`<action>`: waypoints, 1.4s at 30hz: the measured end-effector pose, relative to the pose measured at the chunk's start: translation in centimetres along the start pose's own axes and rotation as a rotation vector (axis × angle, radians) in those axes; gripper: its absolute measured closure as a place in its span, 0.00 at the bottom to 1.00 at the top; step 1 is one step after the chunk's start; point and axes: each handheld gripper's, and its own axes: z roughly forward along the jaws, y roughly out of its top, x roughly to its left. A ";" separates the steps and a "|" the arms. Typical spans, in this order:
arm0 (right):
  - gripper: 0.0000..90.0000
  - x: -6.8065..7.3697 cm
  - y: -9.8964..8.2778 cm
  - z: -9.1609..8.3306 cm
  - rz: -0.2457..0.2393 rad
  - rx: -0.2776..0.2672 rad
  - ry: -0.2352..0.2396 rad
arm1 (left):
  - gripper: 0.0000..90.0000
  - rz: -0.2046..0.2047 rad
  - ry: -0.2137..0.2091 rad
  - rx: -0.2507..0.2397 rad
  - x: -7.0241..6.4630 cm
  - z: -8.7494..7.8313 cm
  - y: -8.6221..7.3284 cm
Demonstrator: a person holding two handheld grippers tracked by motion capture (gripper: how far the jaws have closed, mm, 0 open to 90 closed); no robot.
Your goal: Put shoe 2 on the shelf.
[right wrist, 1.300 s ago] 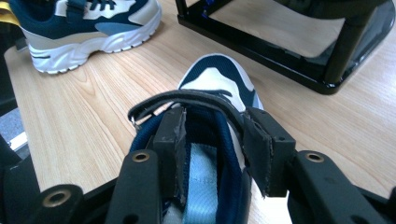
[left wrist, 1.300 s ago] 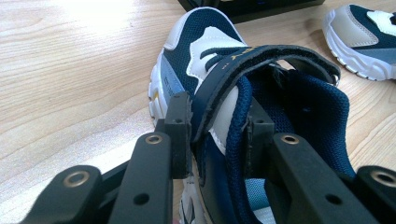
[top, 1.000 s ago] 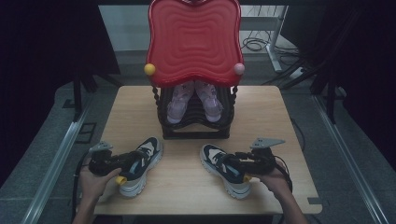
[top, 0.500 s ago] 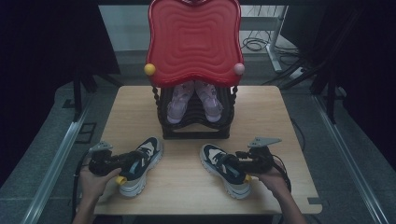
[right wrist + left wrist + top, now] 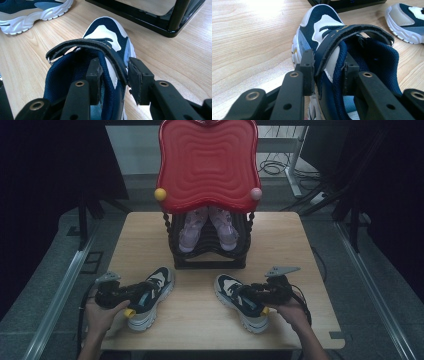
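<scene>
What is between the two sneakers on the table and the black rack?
Nothing visible: bare table lies between the left sneaker, the right sneaker and the rack. Its lower shelf already holds a pink pair.

Bare bench (image 5: 200, 317) between the two tongs, wide enough to pass. Ahead of both, black shoe rack (image 5: 210, 260) blocking the way, red chair (image 5: 207, 165) overhead.

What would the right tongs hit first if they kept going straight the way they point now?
Probably the toe of the shoe whose side wall sits between the right tongs. Beyond it, likely the black rack base, though depth is unclear.
</scene>
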 end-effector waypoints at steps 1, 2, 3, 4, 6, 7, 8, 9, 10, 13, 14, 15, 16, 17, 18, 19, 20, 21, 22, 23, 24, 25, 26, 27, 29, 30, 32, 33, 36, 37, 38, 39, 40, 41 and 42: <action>0.72 0.0 0.0 0.0 0.002 0.004 0.003 | 0.77 0.000 0.000 0.000 0.0 0.0 0.0; 0.74 0.0 0.0 0.0 0.003 0.005 0.006 | 0.77 0.000 0.000 0.000 0.0 0.0 0.0; 0.75 0.0 0.0 0.0 0.005 0.009 0.010 | 0.77 0.000 0.001 -0.001 0.0 0.0 0.0; 0.76 0.0 0.0 0.0 0.002 0.010 0.011 | 0.77 -0.001 0.000 -0.003 0.0 0.0 0.0; 0.78 0.0 0.0 0.0 0.006 0.014 0.007 | 0.77 -0.003 0.001 -0.002 0.0 0.0 0.0; 0.79 0.1 0.0 0.0 0.007 0.015 0.002 | 0.77 -0.003 0.001 -0.004 0.0 0.0 -0.1; 0.80 0.2 0.0 0.0 0.005 0.013 -0.006 | 0.77 -0.004 0.001 -0.005 0.0 0.0 -0.1; 0.81 0.3 0.0 0.0 0.000 0.012 -0.014 | 0.77 -0.005 0.002 -0.006 0.0 0.0 -0.1; 0.81 0.3 0.0 -0.1 -0.003 0.010 -0.017 | 0.77 -0.005 0.004 -0.009 0.0 0.0 -0.1; 0.82 0.5 -0.2 -0.2 -0.011 -0.006 -0.021 | 0.78 -0.004 0.006 -0.012 -0.1 0.0 -0.2; 0.82 0.5 -0.3 -0.3 -0.012 -0.011 -0.022 | 0.78 -0.004 -0.003 -0.014 -0.2 0.0 -0.2; 0.82 0.5 -0.4 -0.4 -0.009 -0.021 -0.025 | 0.78 -0.008 -0.013 -0.018 -0.2 0.0 -0.2; 0.82 0.4 -0.6 -0.5 -0.002 -0.035 -0.024 | 0.78 -0.010 -0.019 -0.022 -0.2 0.0 -0.2; 0.83 0.4 -0.7 -0.6 -0.001 -0.041 -0.027 | 0.78 -0.013 -0.027 -0.028 -0.3 -0.1 -0.2; 0.83 0.4 -0.8 -0.8 0.000 -0.053 -0.032 | 0.78 -0.016 -0.033 -0.035 -0.3 -0.2 -0.2; 0.83 0.4 -1.0 -0.9 0.007 -0.064 -0.031 | 0.78 -0.018 -0.037 -0.040 -0.3 -0.3 -0.2; 0.83 0.3 -1.1 -1.1 0.009 -0.075 -0.031 | 0.78 -0.019 -0.040 -0.049 -0.3 -0.5 -0.1; 0.83 0.3 -1.3 -1.3 0.020 -0.093 -0.028 | 0.78 -0.018 -0.041 -0.055 -0.4 -0.6 -0.1; 0.83 0.3 -1.4 -1.4 0.026 -0.102 -0.024 | 0.78 -0.020 -0.042 -0.065 -0.4 -0.8 -0.1; 0.83 0.3 -1.6 -1.7 0.031 -0.116 -0.020 | 0.78 -0.022 -0.044 -0.074 -0.4 -0.9 -0.1; 0.83 0.3 -1.8 -1.8 0.036 -0.133 -0.018 | 0.78 -0.026 -0.046 -0.081 -0.4 -1.0 -0.1; 0.83 0.3 -2.0 -2.0 0.037 -0.148 -0.020 | 0.78 -0.028 -0.047 -0.087 -0.4 -1.0 -0.1; 0.83 0.3 -2.1 -2.1 0.039 -0.160 -0.018 | 0.78 -0.030 -0.047 -0.095 -0.4 -1.1 -0.1; 0.83 0.3 -2.3 -2.3 0.045 -0.172 -0.014 | 0.78 -0.031 -0.046 -0.100 -0.4 -1.1 -0.1; 0.83 0.4 -2.6 -2.5 0.043 -0.196 -0.009 | 0.78 -0.035 -0.043 -0.110 -0.4 -1.2 -0.2; 0.83 0.4 -2.8 -2.6 0.045 -0.209 -0.003 | 0.78 -0.035 -0.042 -0.113 -0.4 -1.3 -0.2; 0.83 0.3 -3.1 -2.8 0.054 -0.227 0.003 | 0.78 -0.038 -0.043 -0.123 -0.4 -1.4 -0.2; 0.83 0.3 -3.3 -2.9 0.060 -0.241 0.006 | 0.78 -0.040 -0.044 -0.126 -0.4 -1.5 -0.2; 0.83 0.3 -3.6 -3.3 0.073 -0.266 0.007 | 0.78 -0.048 -0.056 -0.149 -0.4 -1.7 -0.2; 0.83 0.2 -3.7 -3.5 0.075 -0.279 0.002 | 0.78 -0.050 -0.059 -0.153 -0.4 -1.8 -0.2; 0.83 0.3 -3.8 -3.6 0.079 -0.286 -0.001 | 0.78 -0.052 -0.064 -0.163 -0.4 -1.9 -0.2; 0.83 0.2 -4.0 -3.8 0.083 -0.301 -0.011 | 0.78 -0.054 -0.066 -0.170 -0.4 -2.0 -0.3; 0.83 0.2 -4.1 -4.0 0.090 -0.308 -0.015 | 0.78 -0.055 -0.066 -0.177 -0.4 -2.1 -0.3; 0.83 0.1 -4.3 -4.2 0.097 -0.321 -0.020 | 0.78 -0.057 -0.067 -0.183 -0.4 -2.2 -0.3; 0.83 0.1 -4.5 -4.3 0.106 -0.330 -0.022 | 0.78 -0.061 -0.067 -0.190 -0.4 -2.3 -0.3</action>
